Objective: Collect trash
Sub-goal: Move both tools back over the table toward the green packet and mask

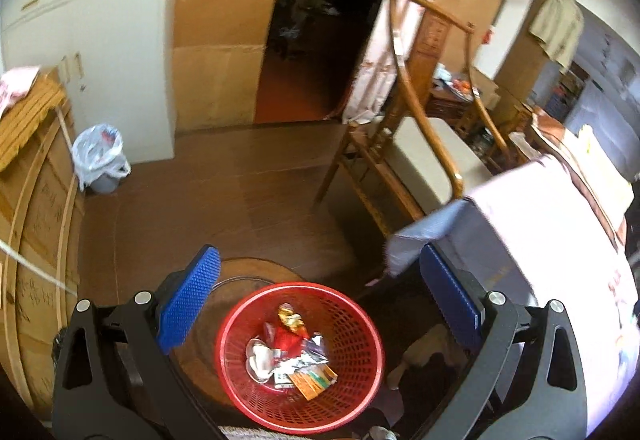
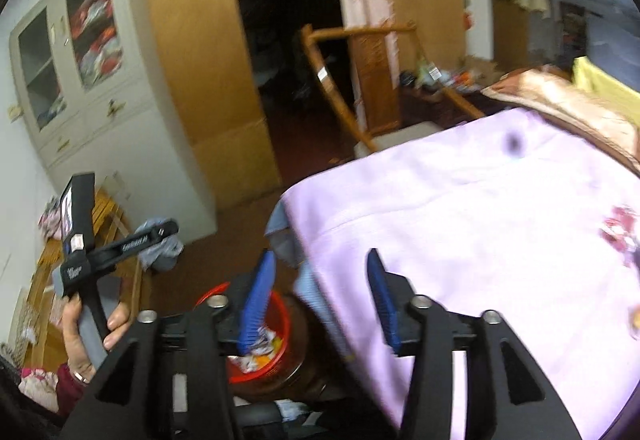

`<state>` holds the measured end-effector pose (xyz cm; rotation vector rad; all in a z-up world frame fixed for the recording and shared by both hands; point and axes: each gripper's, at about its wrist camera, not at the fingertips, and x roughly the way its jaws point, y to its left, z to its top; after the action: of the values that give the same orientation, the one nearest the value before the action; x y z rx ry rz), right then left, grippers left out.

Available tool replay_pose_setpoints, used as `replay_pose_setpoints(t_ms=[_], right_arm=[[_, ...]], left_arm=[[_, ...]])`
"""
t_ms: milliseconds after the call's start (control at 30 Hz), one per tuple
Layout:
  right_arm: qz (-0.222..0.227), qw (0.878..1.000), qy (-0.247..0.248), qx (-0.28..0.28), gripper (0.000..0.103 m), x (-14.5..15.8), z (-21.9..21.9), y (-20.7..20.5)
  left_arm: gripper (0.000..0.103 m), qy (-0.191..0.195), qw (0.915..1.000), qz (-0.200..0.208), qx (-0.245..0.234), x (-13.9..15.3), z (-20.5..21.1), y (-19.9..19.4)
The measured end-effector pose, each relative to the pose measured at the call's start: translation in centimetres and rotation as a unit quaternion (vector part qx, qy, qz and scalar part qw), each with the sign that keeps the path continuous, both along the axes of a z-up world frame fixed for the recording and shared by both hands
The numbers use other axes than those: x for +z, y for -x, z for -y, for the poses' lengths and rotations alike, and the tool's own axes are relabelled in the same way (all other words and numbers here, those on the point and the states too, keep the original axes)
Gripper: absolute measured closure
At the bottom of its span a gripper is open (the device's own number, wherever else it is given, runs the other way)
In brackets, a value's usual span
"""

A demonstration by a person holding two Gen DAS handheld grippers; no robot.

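1. The left gripper point(image 1: 320, 304) has its blue pads well apart with nothing between them; it hangs above the red basket point(image 1: 240, 392), which shows through the gap
2. The right gripper point(image 2: 320, 304) also stands apart, its pads clear of everything; no item is caught in it, and it points over the near corner of the bed sheet point(image 2: 460, 224)
3. The red basket sits on a round wooden stool point(image 1: 256, 268) just beside the bed's corner; in it lies the trash point(image 1: 292, 352), a heap of crumpled wrappers and foil packets, covering the bottom only
4. In the right wrist view a hand point(image 2: 94, 340) grips the handle of the other tool at the left edge
5. The pink sheet looks nearly bare; a dark spot point(image 2: 514, 142) near its far side and something small at its right edge are too blurred to name
6. Further off, a lined bin point(image 1: 100, 156) stands by the cabinet, and a wooden chair point(image 1: 416, 160) by the doorway
7. Judgement: several pieces are already collected; what remains, if anything, seems to lie on the bed
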<state>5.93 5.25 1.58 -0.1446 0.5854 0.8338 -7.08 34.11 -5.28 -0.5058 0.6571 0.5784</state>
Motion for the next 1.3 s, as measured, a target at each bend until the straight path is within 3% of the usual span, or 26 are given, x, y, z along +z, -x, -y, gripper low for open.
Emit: replay_pose_setpoints(t_ms=[67, 167, 300, 367, 433, 667, 833, 1067, 1300], right_arm=[[0.02, 0.999, -0.014, -0.023, 0.036, 0.8, 2.2, 0.0], [0.075, 0.994, -0.033, -0.076, 0.005, 2.2, 6.5, 0.7], [0.155, 0.98, -0.029, -0.123, 0.005, 3.5, 11.8, 1.2], [0.221, 0.959, -0.031, -0.173, 0.005, 3.3, 15.0, 1.6], [0.242, 0.949, -0.008, -0.2, 0.005, 3.0, 17.3, 1.0], [0.141, 0.949, 0.045, -0.279, 0.005, 0.9, 24.9, -4.9], [0.074, 0.94, 0.04, -0.33, 0.005, -1.6, 30.1, -8.7], [0.015, 0.929, 0.001, -0.369, 0.005, -4.3, 34.0, -12.1], [-0.032, 0.925, -0.033, -0.378, 0.005, -5.4, 36.1, -13.1]], left_arm=[[0.007, -0.012, 0.9996, -0.001, -0.025, 0.8, 2.2, -0.6], [0.007, -0.026, 0.9977, -0.007, -0.062, 1.5, 5.1, -1.8], [0.007, -0.046, 0.9904, -0.021, -0.129, 2.1, 10.2, -4.7], [0.007, -0.047, 0.9833, -0.031, -0.173, 2.1, 13.2, -6.7], [0.007, -0.051, 0.9734, -0.041, -0.22, 2.2, 16.3, -8.7], [0.007, -0.088, 0.9305, -0.056, -0.351, 2.5, 26.8, -15.5], [0.007, -0.098, 0.9035, -0.068, -0.412, 2.3, 32.7, -20.4], [0.007, -0.09, 0.8808, -0.088, -0.457, 1.8, 39.0, -26.9], [0.006, -0.07, 0.8686, -0.073, -0.485, 2.4, 44.3, -33.0]])
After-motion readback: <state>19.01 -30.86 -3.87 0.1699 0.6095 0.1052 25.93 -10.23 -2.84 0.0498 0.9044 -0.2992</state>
